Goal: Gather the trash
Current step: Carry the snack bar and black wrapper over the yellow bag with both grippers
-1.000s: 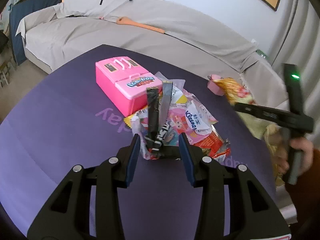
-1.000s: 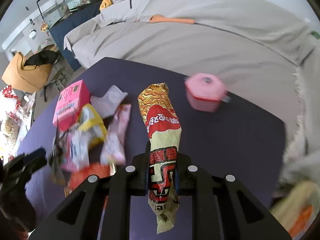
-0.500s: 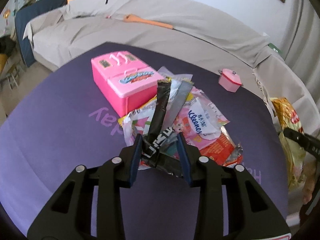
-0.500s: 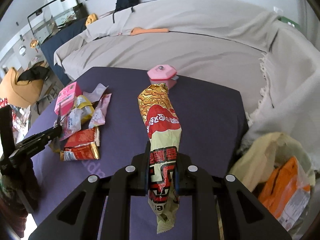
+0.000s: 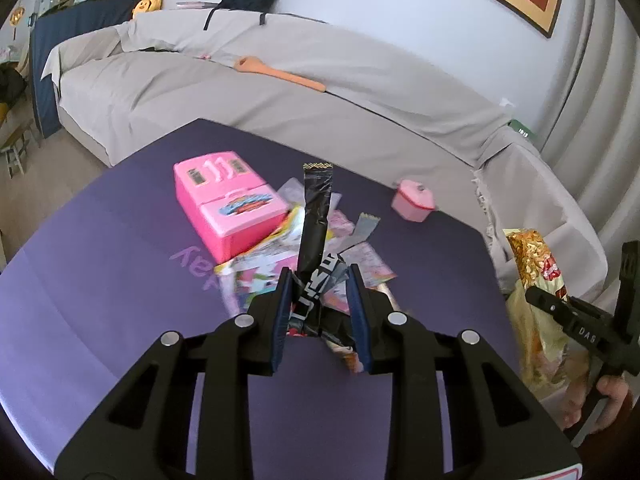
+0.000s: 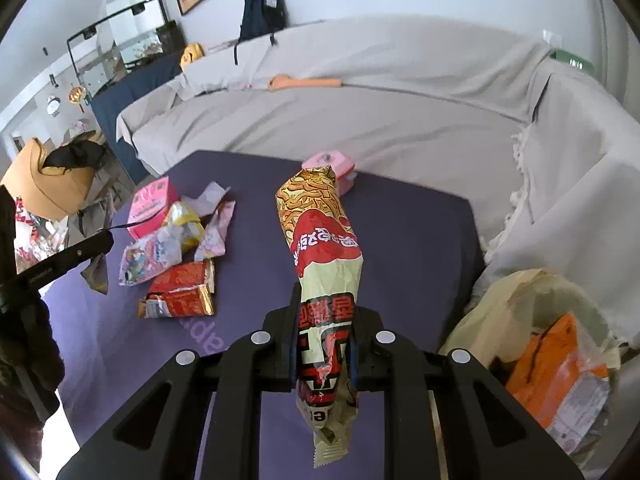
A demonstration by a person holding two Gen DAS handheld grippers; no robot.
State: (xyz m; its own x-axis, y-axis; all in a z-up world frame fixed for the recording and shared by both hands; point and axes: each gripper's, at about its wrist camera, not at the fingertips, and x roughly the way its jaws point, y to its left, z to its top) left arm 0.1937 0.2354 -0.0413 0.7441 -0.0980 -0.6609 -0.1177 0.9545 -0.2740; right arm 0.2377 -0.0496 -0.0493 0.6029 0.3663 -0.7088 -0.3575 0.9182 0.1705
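Note:
My left gripper [image 5: 320,292] is shut on a black wrapper [image 5: 316,216] and holds it lifted above a pile of wrappers [image 5: 280,264] on the purple table. My right gripper [image 6: 323,320] is shut on a long noodle packet [image 6: 320,240] that stands up between its fingers. The pile also shows in the right wrist view [image 6: 176,248], with a red foil packet [image 6: 180,292]. A yellowish trash bag [image 6: 532,320] with an orange packet inside [image 6: 560,372] hangs off the table's right edge, below and right of my right gripper.
A pink toy box [image 5: 228,208] lies beside the pile. A small pink lidded pot [image 5: 414,200] stands at the table's far side. A covered sofa [image 5: 280,92] with an orange spoon [image 5: 280,74] runs behind the purple table [image 5: 100,280].
My left gripper closed on the black wrapper and lifted it off the pile. My right gripper carried the noodle packet rightward, over toward the trash bag.

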